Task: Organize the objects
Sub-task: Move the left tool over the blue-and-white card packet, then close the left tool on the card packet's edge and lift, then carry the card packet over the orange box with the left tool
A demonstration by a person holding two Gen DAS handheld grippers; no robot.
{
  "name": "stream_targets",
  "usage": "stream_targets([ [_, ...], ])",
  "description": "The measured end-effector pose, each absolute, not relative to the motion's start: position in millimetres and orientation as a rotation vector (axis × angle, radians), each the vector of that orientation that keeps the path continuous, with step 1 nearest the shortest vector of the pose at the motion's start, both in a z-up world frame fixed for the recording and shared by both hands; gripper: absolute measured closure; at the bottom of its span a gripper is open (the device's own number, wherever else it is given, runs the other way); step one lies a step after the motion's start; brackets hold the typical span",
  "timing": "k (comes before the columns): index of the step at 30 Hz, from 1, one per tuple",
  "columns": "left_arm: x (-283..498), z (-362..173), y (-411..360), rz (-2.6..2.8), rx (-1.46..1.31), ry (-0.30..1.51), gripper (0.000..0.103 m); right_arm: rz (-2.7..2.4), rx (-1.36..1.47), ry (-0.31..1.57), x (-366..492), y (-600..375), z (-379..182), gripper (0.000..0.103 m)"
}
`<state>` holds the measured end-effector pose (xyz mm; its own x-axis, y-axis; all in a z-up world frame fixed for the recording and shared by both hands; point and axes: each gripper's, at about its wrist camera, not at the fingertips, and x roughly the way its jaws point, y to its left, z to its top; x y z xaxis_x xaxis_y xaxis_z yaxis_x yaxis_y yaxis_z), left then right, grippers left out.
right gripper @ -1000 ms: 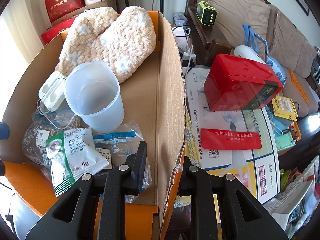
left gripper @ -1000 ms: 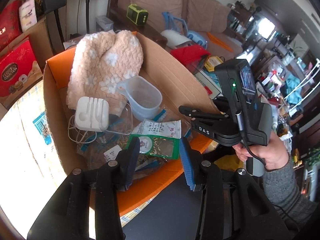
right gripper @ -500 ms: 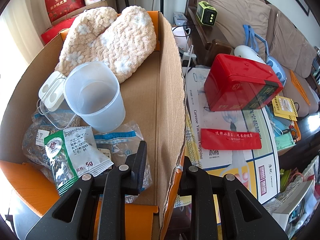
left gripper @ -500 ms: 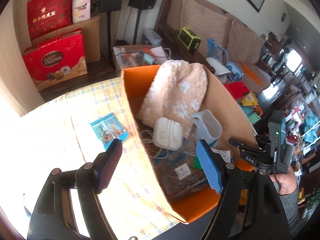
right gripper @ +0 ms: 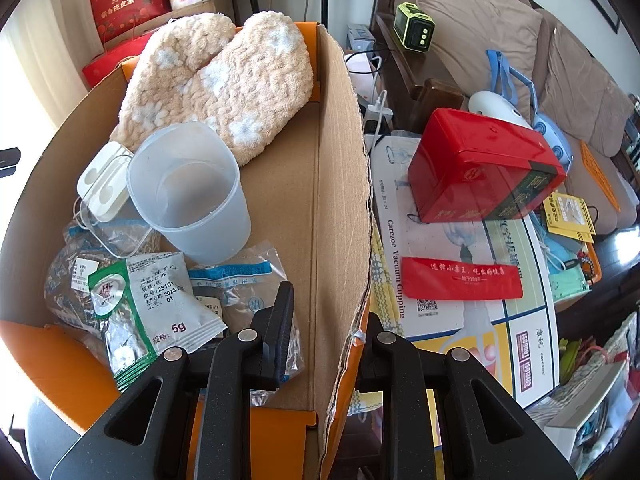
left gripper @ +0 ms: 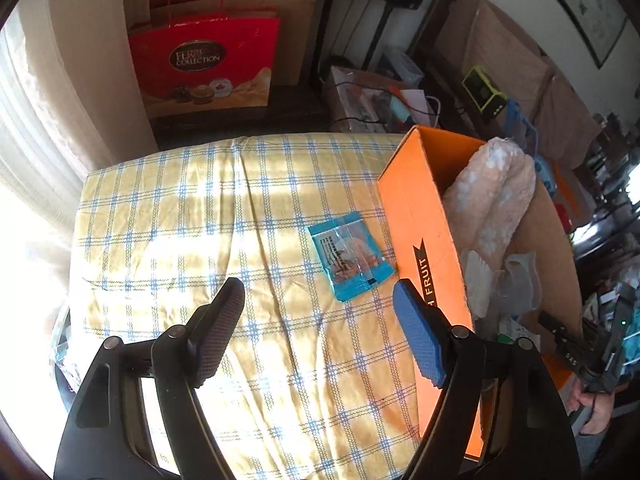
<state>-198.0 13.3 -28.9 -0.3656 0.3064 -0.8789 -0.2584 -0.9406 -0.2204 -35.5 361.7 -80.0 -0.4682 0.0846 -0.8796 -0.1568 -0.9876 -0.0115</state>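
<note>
A blue packet (left gripper: 351, 257) lies on the checked tablecloth (left gripper: 200, 216) just left of the orange cardboard box (left gripper: 424, 240). My left gripper (left gripper: 320, 328) is open and empty above the cloth, near the packet. My right gripper (right gripper: 324, 320) is shut on the box's right wall (right gripper: 344, 200), one finger inside, one outside. Inside the box lie fluffy beige slippers (right gripper: 224, 76), a clear plastic cup (right gripper: 188, 192), a white charger (right gripper: 102, 184) and sachets (right gripper: 152, 304).
Right of the box are a red tin (right gripper: 480, 164), a red case (right gripper: 460, 278) and a printed carton (right gripper: 460, 320). Red gift bags (left gripper: 208, 64) stand behind the table. The table's left edge runs beside a bright curtain (left gripper: 28, 128).
My left gripper has swung left out of the box and opened wide, now over the tablecloth near the blue packet. The green sachet lies in the box. The right gripper has not moved.
</note>
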Motion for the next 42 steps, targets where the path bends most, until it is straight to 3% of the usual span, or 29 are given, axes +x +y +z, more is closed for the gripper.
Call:
stream_targets([
  [19, -231, -86, 19, 2.388, -1.654, -0.172, 0.029, 2.573, -1.538, 0.107, -35, 362, -80, 0.079],
  [22, -236, -88, 25, 2.374, -1.645, -0.198, 0.04, 2.572, -1.538, 0.107, -35, 362, -80, 0.079],
  [27, -248, -96, 35, 2.342, -1.632, -0.24, 0.043, 2.571, -1.541, 0.102, -35, 362, -80, 0.079],
  [34, -258, -109, 46, 2.325, -1.656, -0.223, 0.059, 2.571, -1.54, 0.099, -35, 363, -81, 0.08],
  [36, -259, -109, 46, 2.321, -1.66, -0.236, 0.07, 2.572, -1.543, 0.094, -35, 363, -81, 0.08],
  [38, -260, -111, 46, 2.299, -1.669, -0.257, 0.09, 2.573, -1.545, 0.091, -35, 363, -81, 0.081],
  [42, -259, -110, 49, 2.321, -1.654, -0.231, 0.096, 2.583, -1.556, 0.059, -36, 363, -79, 0.083],
])
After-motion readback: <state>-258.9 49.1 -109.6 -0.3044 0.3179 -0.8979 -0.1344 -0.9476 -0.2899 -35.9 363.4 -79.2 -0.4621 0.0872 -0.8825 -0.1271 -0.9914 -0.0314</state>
